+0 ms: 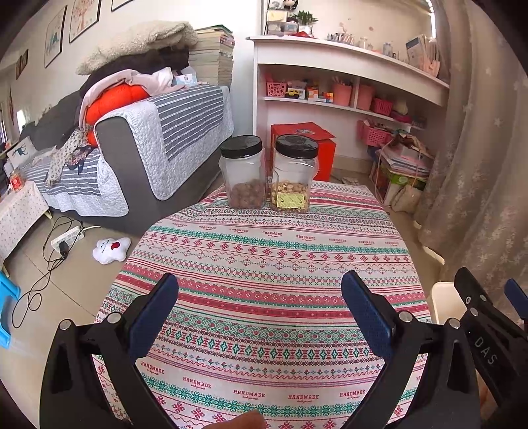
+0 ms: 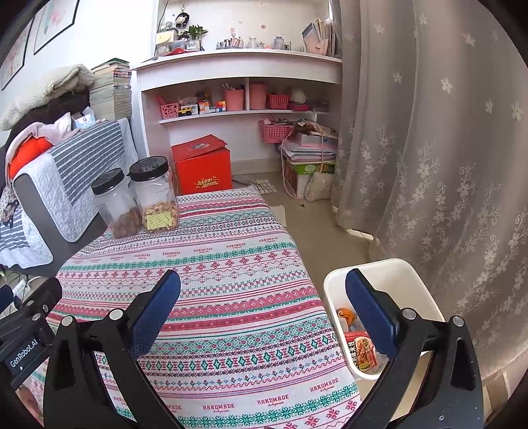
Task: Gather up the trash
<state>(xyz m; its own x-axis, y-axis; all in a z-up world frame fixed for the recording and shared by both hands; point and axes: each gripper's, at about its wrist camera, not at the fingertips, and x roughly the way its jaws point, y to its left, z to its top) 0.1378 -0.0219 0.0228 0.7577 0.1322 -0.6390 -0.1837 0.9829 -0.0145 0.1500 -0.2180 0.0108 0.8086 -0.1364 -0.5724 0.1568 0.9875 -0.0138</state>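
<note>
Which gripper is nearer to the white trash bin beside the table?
Right. The right gripper hangs at the table's edge with one finger overlapping the white trash bin. The left gripper sits over the tablecloth, the bin only at its far right.

Daylit room. White shelf unit on far wall; floral lace curtain to its right. Grey sofa with striped quilt, left. Beige tiled floor. Framed pictures on wall.

Both wrist views low over tablecloth, facing shared jars.
</note>
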